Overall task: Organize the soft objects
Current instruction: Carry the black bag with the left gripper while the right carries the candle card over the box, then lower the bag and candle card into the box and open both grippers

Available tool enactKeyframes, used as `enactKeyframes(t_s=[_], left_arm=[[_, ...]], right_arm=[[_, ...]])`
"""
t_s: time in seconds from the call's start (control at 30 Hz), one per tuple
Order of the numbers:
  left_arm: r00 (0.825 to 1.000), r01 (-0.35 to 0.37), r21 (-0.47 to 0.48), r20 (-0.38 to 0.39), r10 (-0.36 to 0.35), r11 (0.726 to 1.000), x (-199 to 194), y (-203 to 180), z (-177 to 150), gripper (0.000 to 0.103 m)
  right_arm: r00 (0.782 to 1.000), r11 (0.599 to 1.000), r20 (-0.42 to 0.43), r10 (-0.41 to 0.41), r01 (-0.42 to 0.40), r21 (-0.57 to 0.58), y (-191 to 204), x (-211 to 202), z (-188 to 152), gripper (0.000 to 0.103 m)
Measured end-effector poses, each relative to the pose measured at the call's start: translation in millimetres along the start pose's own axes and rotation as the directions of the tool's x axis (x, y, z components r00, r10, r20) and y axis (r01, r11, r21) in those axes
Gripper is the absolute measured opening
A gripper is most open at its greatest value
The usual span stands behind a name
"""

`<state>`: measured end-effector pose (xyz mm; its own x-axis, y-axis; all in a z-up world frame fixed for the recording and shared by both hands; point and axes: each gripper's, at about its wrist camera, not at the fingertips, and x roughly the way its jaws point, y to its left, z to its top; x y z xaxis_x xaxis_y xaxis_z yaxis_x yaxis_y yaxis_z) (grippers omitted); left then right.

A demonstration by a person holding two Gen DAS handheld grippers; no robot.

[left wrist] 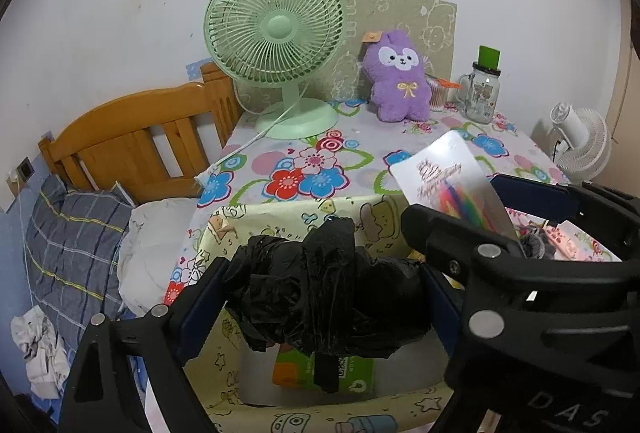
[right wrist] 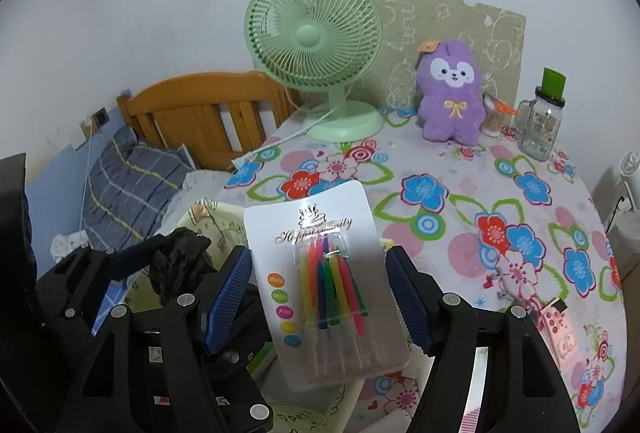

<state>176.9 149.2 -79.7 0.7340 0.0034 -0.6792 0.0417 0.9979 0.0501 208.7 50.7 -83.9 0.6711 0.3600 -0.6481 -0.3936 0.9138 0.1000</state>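
Low in the left wrist frame, the left gripper (left wrist: 320, 297) clamps a light, crushable black plastic bag (left wrist: 328, 285) mid-bundle above the patterned storage box (left wrist: 224, 365), while the right gripper (right wrist: 320, 297) pinches a stiff, slippery candle pack (right wrist: 328, 273) by its edges.

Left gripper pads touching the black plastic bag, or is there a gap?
Touching. In the left wrist view the black plastic bag is bunched between both pads of the left gripper, pressed against each with no gap.
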Motion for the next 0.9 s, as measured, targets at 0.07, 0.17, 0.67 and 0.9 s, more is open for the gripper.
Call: enactKeyframes(t_s=[0.07, 0.17, 0.67, 0.9], left_arm=[[1.0, -0.003, 0.002, -0.009, 0.003, 1.0, 2.6, 0.7, -1.9, 0.095], [1.0, 0.002, -0.003, -0.027, -0.002, 1.0, 7.2, 1.5, -5.8, 0.096], [0.996, 0.009, 0.04, -0.094, -0.005, 0.999, 19.1, 2.7, -20.0, 0.103], [0.994, 0.018, 0.042, -0.106, -0.014, 0.999, 13.0, 1.3, -22.5, 0.103]], right_arm=[[1.0, 1.0, -0.012, 0.008, -0.008, 0.005, -1.1, 4.8, -2.5, 0.072], [1.0, 1.0, -0.029, 0.006, -0.006, 0.005, -0.1, 10.6, -6.1, 0.072], [0.993, 0.997, -0.115, -0.022, 0.013, -0.073, 16.3, 32.4, -20.8, 0.079], [0.993, 0.996, -0.118, -0.03, 0.021, -0.084, 17.7, 24.4, -22.8, 0.081]])
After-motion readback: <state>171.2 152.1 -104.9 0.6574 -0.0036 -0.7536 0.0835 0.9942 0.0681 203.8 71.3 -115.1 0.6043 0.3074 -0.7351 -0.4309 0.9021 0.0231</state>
